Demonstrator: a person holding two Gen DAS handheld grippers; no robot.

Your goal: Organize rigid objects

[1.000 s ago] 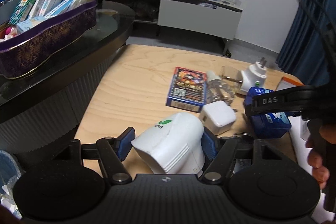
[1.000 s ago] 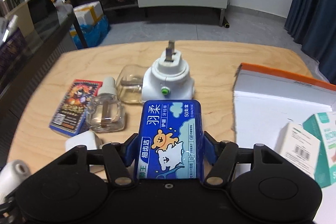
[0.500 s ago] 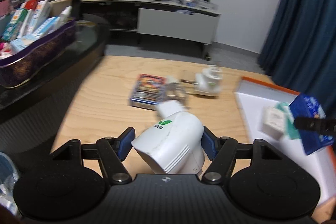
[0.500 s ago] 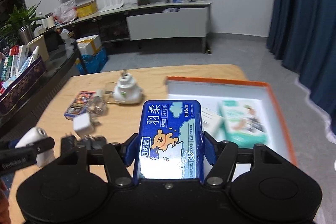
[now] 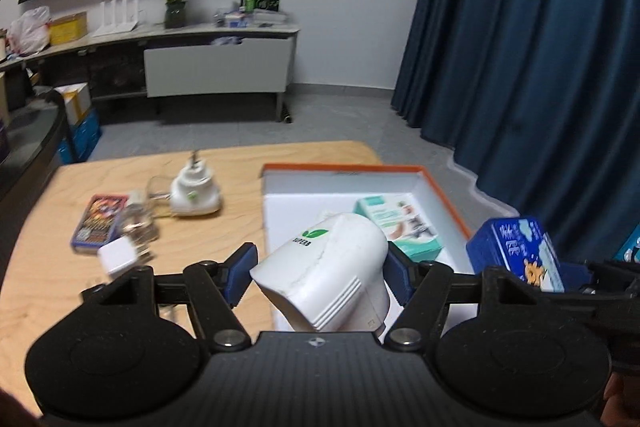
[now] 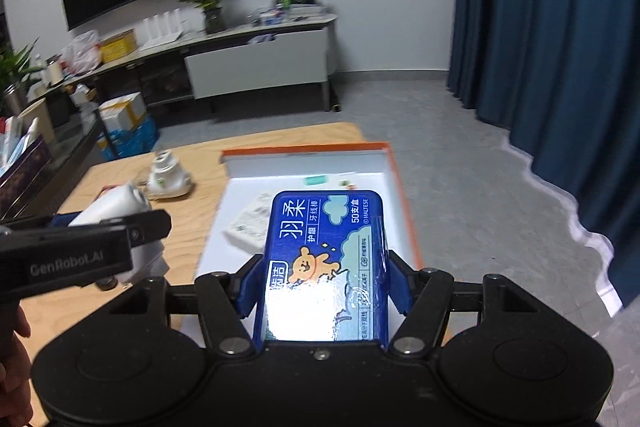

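My left gripper [image 5: 318, 267] is shut on a white plug-in device [image 5: 326, 271] with a green leaf mark, held above the near left part of the orange-rimmed white box [image 5: 344, 169]. My right gripper [image 6: 324, 279] is shut on a blue floss-pick box [image 6: 326, 259] with a bear picture, held above the same orange-rimmed box [image 6: 394, 187]. The blue box [image 5: 520, 251] also shows at the right of the left wrist view, and the white device [image 6: 120, 211] at the left of the right wrist view. A teal carton [image 5: 396, 223] and a white carton [image 6: 250, 223] lie inside the box.
On the wooden table [image 5: 120, 183] left of the box lie a white plug-in vaporiser [image 5: 194, 193], a clear refill bottle [image 5: 138, 225], a blue card pack [image 5: 100, 225] and a white charger [image 5: 120, 259]. A dark glass table [image 6: 60, 147] stands at left, blue curtains [image 5: 540, 67] at right.
Both grippers have risen and swung right, from over the loose items on the table to above the orange-rimmed box. Each keeps its hold on its object.
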